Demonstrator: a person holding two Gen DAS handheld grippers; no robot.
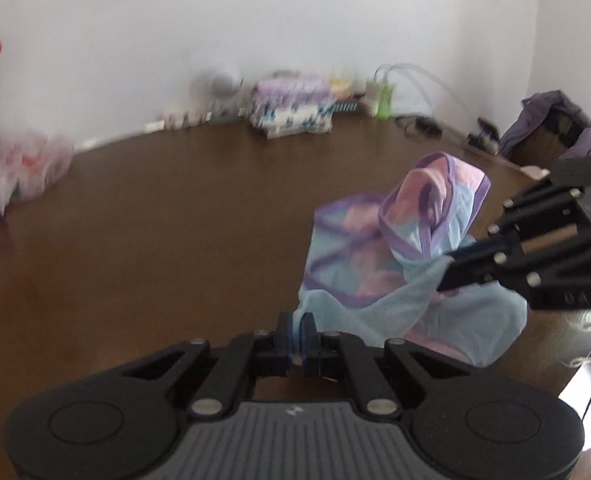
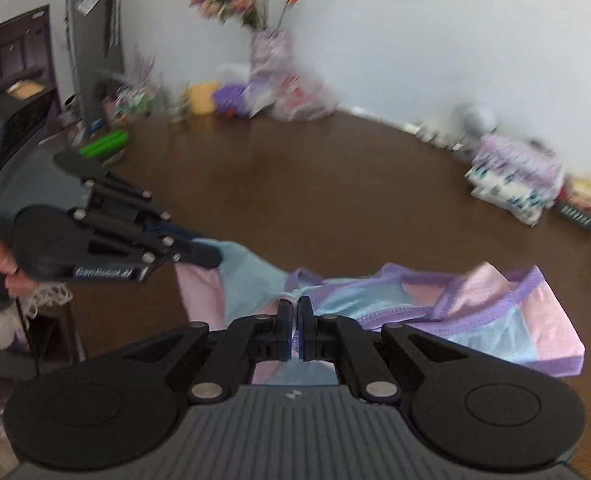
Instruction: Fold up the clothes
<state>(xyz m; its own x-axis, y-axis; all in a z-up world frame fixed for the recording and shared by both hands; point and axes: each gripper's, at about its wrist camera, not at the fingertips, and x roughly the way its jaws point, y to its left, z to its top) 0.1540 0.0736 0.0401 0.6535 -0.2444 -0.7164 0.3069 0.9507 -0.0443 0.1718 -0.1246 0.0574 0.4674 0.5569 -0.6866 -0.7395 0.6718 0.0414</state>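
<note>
A thin pastel garment [image 1: 375, 264], light blue and pink with purple trim, hangs bunched just above the brown table [image 1: 155, 240]. In the left wrist view my left gripper [image 1: 299, 330] is shut on a light blue edge of it. My right gripper [image 1: 449, 270] comes in from the right and pinches the cloth higher up. In the right wrist view my right gripper [image 2: 295, 314] is shut on the garment [image 2: 475, 308], which trails off to the right over the table. My left gripper [image 2: 209, 256] holds the blue corner at the left, with a hand behind it.
Clutter lines the wall: a patterned package [image 1: 291, 114], a plastic bag [image 1: 23, 172], a green bag [image 1: 383, 100] and purple clothes on a box [image 1: 547, 120]. A vase of flowers [image 2: 267, 48], a yellow object [image 2: 203, 98] and a green roll [image 2: 103, 144] stand at the far left.
</note>
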